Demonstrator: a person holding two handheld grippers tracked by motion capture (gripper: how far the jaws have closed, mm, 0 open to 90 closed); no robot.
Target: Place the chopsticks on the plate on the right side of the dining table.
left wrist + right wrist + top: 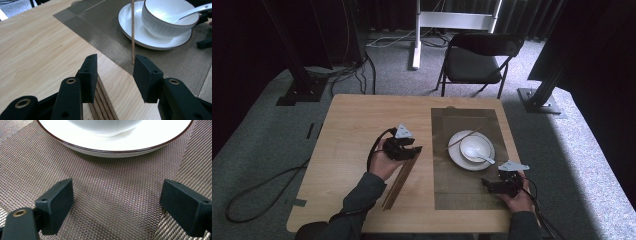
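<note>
A bundle of dark wooden chopsticks (398, 181) lies on the bare table, left of the placemat. My left gripper (416, 149) hovers over its far end, open; in the left gripper view (115, 67) the chopsticks (103, 101) run under the left jaw and no pad presses on them. A single chopstick (133, 32) leans from the white plate (130, 25) down onto the mat. On the plate stands a white bowl (476, 147) with a white spoon (486, 159) in it. My right gripper (493, 184) rests open on the mat near the plate, nothing between its jaws (117, 195).
The brown woven placemat (452, 190) covers the right half of the wooden table (347, 130). A black folding chair (477, 60) stands beyond the far edge. The right gripper's jaw tip (205, 43) shows at the right of the left gripper view.
</note>
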